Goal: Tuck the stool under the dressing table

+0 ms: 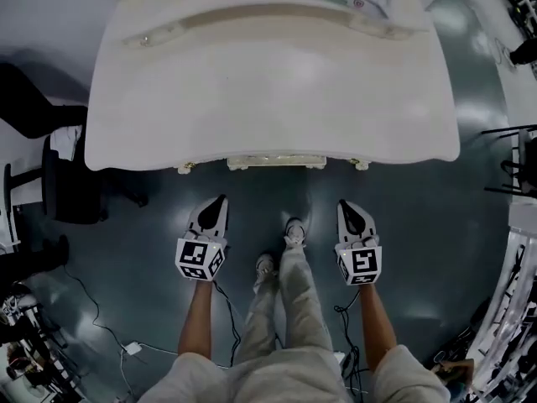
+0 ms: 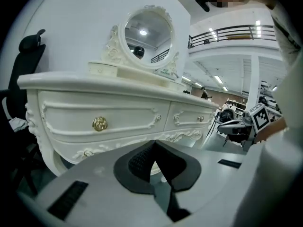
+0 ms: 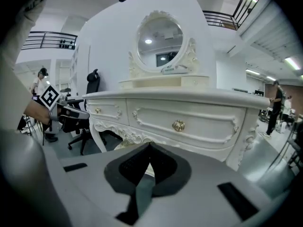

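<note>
The white dressing table [image 1: 268, 99] fills the upper half of the head view. A cream edge of the stool [image 1: 277, 162] shows just under the table's front rim, with the rest hidden beneath the top. My left gripper [image 1: 218, 205] and right gripper [image 1: 346, 207] hover over the floor in front of the table, apart from it, both pointing at it. In the left gripper view the jaws [image 2: 154, 143] are shut on nothing, facing the drawers [image 2: 99, 122]. The right gripper [image 3: 149, 145] is shut and empty too, with a bit of the stool [image 3: 122, 144] visible below the table's apron.
A person's legs and shoes [image 1: 292, 235] stand between the grippers. A black office chair [image 1: 71, 187] sits left of the table, and cables [image 1: 126, 342] run over the dark floor. Metal racks [image 1: 520, 162] stand at the right. An oval mirror [image 3: 160, 39] and small items rest on the table top.
</note>
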Demonstrator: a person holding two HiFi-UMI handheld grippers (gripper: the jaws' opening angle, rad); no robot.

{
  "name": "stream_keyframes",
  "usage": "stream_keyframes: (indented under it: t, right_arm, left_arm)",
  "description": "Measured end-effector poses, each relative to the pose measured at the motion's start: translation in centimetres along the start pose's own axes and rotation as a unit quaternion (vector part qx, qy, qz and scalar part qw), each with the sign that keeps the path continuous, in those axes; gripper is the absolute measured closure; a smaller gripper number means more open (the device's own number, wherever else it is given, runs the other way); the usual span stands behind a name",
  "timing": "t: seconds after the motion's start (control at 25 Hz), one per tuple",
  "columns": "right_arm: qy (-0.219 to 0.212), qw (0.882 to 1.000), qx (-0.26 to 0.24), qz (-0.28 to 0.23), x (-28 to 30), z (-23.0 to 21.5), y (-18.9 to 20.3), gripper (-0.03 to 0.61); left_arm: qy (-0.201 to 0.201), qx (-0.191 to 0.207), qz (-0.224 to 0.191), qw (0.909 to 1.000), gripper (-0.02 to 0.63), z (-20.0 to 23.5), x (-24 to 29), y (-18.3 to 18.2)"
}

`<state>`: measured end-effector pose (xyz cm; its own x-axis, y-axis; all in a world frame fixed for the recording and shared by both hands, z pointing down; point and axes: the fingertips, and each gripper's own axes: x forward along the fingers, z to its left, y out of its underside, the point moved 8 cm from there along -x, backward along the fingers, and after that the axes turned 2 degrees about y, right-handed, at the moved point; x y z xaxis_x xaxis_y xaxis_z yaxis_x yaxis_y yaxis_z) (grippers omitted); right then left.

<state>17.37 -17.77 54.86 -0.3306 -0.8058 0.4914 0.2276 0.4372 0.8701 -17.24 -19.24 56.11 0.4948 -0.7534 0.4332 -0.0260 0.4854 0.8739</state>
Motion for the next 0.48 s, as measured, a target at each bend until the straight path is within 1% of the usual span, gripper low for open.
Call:
stream_keyframes:
  t: [0.08, 0.28, 0.48]
  right_arm:
    - [0.004, 1.0, -0.004, -0.009, -0.8, -0.1, -2.0, 0.577]
    - [0.01, 0.999, -0.001, -0.031, -3.2, 0.1, -6.7, 0.577]
    - [0.018, 0.999, -0.002, -0.046, -5.6, 0.6, -10.5, 0.577]
  left_arm:
    - [0.0, 0.001, -0.009, 1.0, 0.6, -0.5, -0.9, -2.0]
    - [0.007, 0.017, -0.025, 0.9995, 0.6, -2.3, -3.4, -6.7]
    - [0.003, 0.028, -0.034, 0.999, 0.6, -3.1, -5.9, -10.1]
